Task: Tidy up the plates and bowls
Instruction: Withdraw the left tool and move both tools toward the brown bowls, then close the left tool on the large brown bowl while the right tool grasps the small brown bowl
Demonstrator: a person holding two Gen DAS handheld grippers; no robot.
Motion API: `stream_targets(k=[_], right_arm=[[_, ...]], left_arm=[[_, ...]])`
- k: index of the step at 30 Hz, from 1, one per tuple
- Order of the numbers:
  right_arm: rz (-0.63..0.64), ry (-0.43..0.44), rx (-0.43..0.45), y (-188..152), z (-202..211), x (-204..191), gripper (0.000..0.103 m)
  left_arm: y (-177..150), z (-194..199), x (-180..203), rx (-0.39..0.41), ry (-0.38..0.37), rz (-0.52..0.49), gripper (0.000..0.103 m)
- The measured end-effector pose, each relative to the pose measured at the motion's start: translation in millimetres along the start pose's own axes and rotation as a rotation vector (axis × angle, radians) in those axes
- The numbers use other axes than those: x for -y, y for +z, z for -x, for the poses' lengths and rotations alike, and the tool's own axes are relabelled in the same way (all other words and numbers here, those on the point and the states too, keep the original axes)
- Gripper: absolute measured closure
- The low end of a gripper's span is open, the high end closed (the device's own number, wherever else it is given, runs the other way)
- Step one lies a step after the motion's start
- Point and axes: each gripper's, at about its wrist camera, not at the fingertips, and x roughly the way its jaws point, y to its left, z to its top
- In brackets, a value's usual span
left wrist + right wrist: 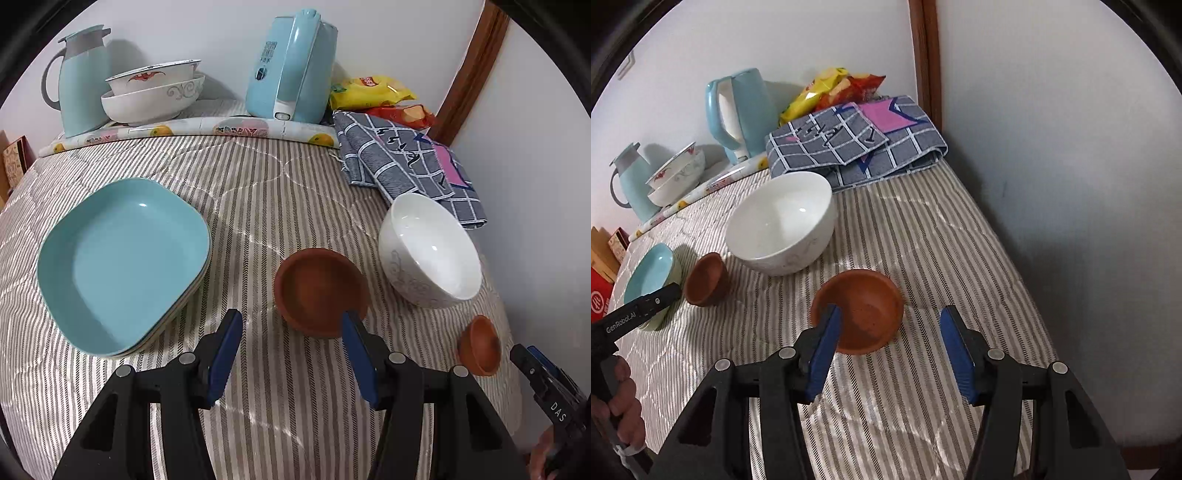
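Stacked light-blue square plates [125, 262] lie on the striped cloth at left; they also show in the right wrist view [652, 277]. A brown clay bowl [321, 291] sits just ahead of my open, empty left gripper [291, 332], whose right finger overlaps its near rim. A large white bowl [430, 254] stands to its right, also in the right wrist view [781, 221]. A second brown clay bowl [858, 310] lies in front of my open, empty right gripper [888, 328]; it also shows in the left wrist view [480, 345]. The first clay bowl appears in the right wrist view [705, 278].
At the back stand a blue jug [79, 81], two stacked patterned bowls [153, 92], a blue kettle [291, 66], snack bags [369, 92] and a folded checked cloth [406, 162]. A wall [1052, 147] runs close along the right side. Boxes [602, 266] stand at far left.
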Motion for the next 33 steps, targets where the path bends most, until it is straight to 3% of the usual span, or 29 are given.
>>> stream_targets(k=[5,11,25,33], right_arm=[[-0.004,0.007,-0.010,2,-16,4,0.057],[-0.009,0.016,-0.034,4,-32,5,0.064],[0.004,0.016,-0.082,7,-58,0,0.066],[-0.023,0.011,-0.066,1,-65,2,0.066]], left_arm=[[6,-9,4,0.010,0.042,-0.022,0.050],[10,-30,8,-0.035,0.042,-0.029,0.050],[10,-52,13,-0.058,0.053,-0.079,0.067],[9,-52,12,-0.043,0.045,-0.091,0.067]])
